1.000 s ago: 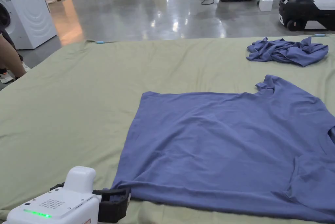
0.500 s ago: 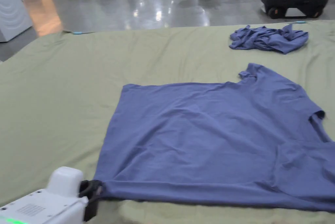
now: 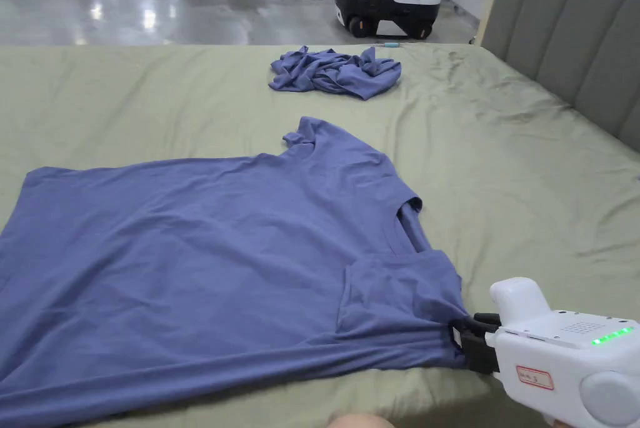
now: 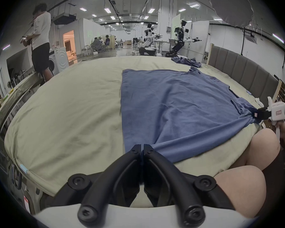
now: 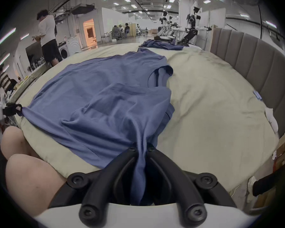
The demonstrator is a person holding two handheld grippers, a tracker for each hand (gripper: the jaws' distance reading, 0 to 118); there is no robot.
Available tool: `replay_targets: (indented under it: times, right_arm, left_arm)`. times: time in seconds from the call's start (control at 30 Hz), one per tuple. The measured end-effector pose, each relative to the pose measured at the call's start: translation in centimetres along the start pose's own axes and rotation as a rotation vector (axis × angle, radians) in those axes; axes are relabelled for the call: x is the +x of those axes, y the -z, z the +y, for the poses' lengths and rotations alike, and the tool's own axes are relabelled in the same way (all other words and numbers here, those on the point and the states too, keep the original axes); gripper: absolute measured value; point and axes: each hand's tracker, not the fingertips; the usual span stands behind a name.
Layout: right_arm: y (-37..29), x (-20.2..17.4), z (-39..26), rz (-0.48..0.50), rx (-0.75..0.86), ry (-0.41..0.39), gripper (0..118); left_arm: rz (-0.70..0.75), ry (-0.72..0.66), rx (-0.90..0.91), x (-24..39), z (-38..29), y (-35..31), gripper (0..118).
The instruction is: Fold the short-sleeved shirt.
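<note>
The short-sleeved shirt lies flat along the near edge of the bed. The left gripper pinches its hem corner and the right gripper pinches its near sleeve. Risk: uneven lifting or a thin bite can let fabric slip and skew the fold; the near hem can drag off the bed edge.

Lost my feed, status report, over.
Left gripper and right gripper both shut on shirt near edge. Shirt flat on bed. Crumpled garment far, not blocking.
</note>
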Motion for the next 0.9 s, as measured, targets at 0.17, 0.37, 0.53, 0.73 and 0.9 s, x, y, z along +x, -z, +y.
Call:
replay_targets:
  times: [0.17,0.37,0.53,0.73,0.9]
  right_arm:
    - [-2.9,-0.7,1.1,-0.004,0.052,-0.044,6]
    - [-2.3,0.5,7.8,0.024,-0.062,-0.033,6]
    - [0.8,0.8,14.8,0.017,-0.126,-0.024,6]
    - [8.3,1.5,19.2,-0.026,-0.183,-0.018,7]
    - [11.0,2.3,18.5,-0.268,-0.062,-0.046,117]
  left_arm:
    - [0.004,-0.010,0.020,-0.5,1.3,-0.9,2]
    - [0.008,0.004,0.040,-2.0,6.7,0.9,2]
    - [-0.014,-0.040,-0.001,-4.6,12.1,6.1,2]
    - [0.009,-0.051,-0.119,-6.0,15.0,14.1,2]
    - [0.116,-0.099,-0.101,-6.8,14.2,16.2,91]
